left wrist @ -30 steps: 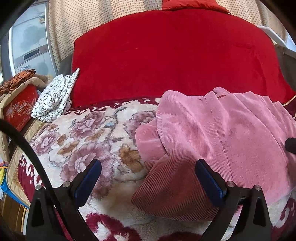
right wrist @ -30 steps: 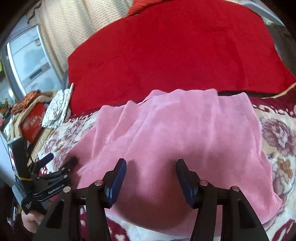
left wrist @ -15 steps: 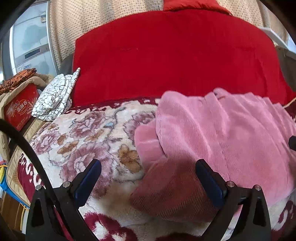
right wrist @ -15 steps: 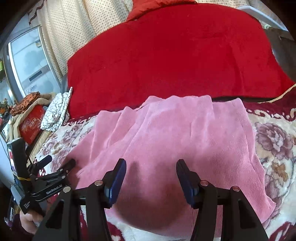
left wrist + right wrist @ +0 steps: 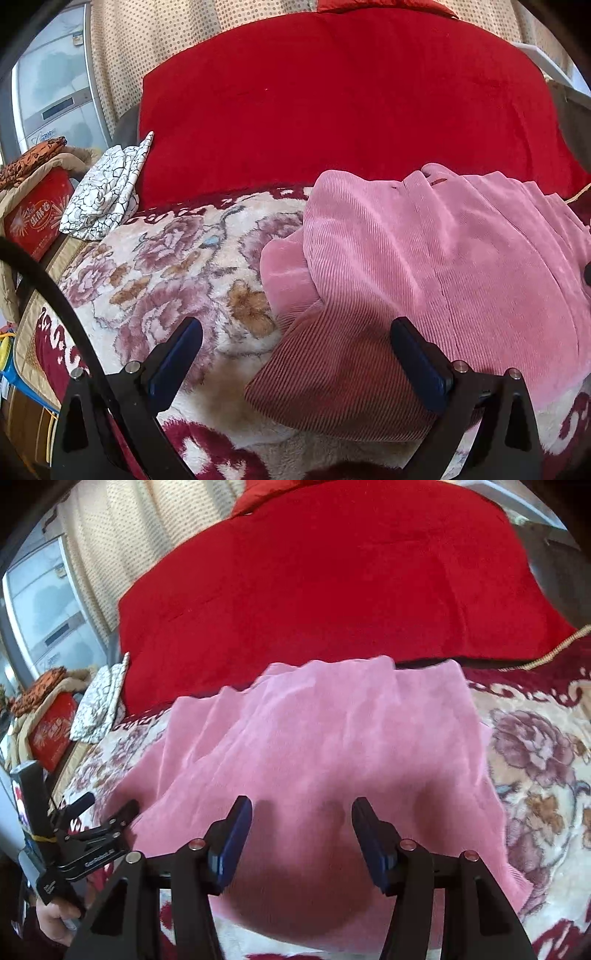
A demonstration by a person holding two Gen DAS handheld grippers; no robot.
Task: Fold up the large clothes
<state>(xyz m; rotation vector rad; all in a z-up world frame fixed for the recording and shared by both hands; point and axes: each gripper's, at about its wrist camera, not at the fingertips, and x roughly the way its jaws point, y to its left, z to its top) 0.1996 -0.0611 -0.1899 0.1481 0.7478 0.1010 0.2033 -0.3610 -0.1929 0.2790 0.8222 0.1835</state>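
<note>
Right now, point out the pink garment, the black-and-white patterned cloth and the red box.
pink garment (image 5: 332,746): right wrist view, on the flat middle of its top layer.
black-and-white patterned cloth (image 5: 105,192): left wrist view, on the middle of the bundle.
red box (image 5: 35,218): left wrist view, on its printed front face.

bright daylight, seems to come from upper right. strong fisheye bend & black vignette at corners in both views. left view sharp: cord ribs on pink garment (image 5: 424,266) clear. right view softer, slight blur on the fabric. dark shadows under both tongs (image 5: 301,830) on the cloth; red blanket (image 5: 332,110) oversaturated, little detail.
</note>
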